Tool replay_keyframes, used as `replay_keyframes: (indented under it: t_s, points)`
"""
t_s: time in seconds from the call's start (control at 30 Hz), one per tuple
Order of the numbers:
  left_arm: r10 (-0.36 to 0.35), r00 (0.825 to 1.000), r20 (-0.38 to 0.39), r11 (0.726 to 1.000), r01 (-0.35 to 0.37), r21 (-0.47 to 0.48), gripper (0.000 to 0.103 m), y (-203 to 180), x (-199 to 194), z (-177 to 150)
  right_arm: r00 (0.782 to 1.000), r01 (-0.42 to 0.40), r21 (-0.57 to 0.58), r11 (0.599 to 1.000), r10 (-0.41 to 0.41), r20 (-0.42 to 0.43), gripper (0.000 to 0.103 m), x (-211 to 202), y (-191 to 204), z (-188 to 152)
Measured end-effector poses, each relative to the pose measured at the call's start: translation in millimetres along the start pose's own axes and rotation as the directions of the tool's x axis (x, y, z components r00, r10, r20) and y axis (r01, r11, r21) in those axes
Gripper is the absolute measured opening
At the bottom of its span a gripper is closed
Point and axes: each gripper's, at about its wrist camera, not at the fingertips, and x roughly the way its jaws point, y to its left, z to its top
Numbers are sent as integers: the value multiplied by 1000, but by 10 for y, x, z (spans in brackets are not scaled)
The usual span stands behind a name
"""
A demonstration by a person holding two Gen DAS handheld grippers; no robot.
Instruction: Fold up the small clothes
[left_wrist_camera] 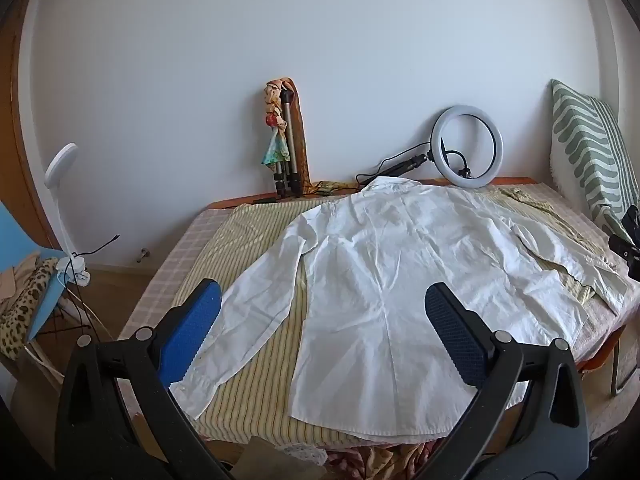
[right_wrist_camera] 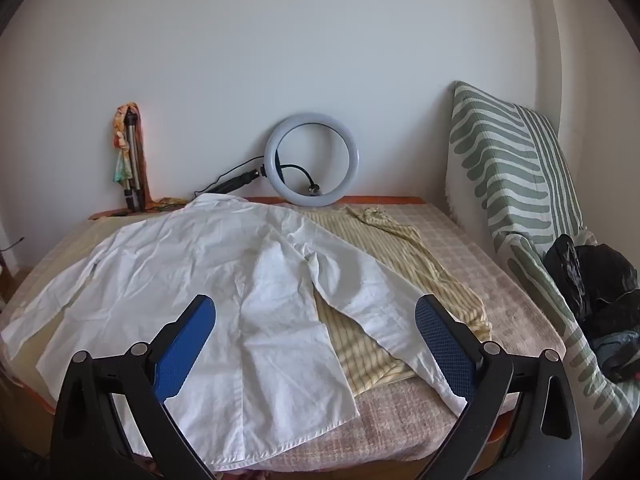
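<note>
A white long-sleeved shirt (left_wrist_camera: 384, 264) (right_wrist_camera: 208, 280) lies spread flat, back up, collar toward the wall, on a yellow striped cloth (left_wrist_camera: 256, 360) (right_wrist_camera: 384, 264) over the bed. Both sleeves lie out to the sides. My left gripper (left_wrist_camera: 322, 300) hovers open above the shirt's lower left part, with nothing between its blue pads. My right gripper (right_wrist_camera: 316, 316) hovers open above the shirt's right side, near the right sleeve (right_wrist_camera: 380, 304), also with nothing in it. Neither gripper touches the fabric.
A ring light (left_wrist_camera: 468, 146) (right_wrist_camera: 312, 160) and a folded tripod (left_wrist_camera: 288, 148) (right_wrist_camera: 132, 160) lean on the wall behind the bed. A green striped cushion (right_wrist_camera: 516, 176) and dark clothes (right_wrist_camera: 600, 280) sit at the right. At the left stand a desk lamp (left_wrist_camera: 60, 168) and leopard-print fabric (left_wrist_camera: 24, 300).
</note>
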Motion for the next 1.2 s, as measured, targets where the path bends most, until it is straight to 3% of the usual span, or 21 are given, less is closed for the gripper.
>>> replay_keyframes:
  t_s: [1.2]
  points:
    - [19, 1000, 18, 1000, -19, -7, 103, 114, -18, 71, 1000, -23, 10, 1000, 23, -15, 100, 8, 10, 12]
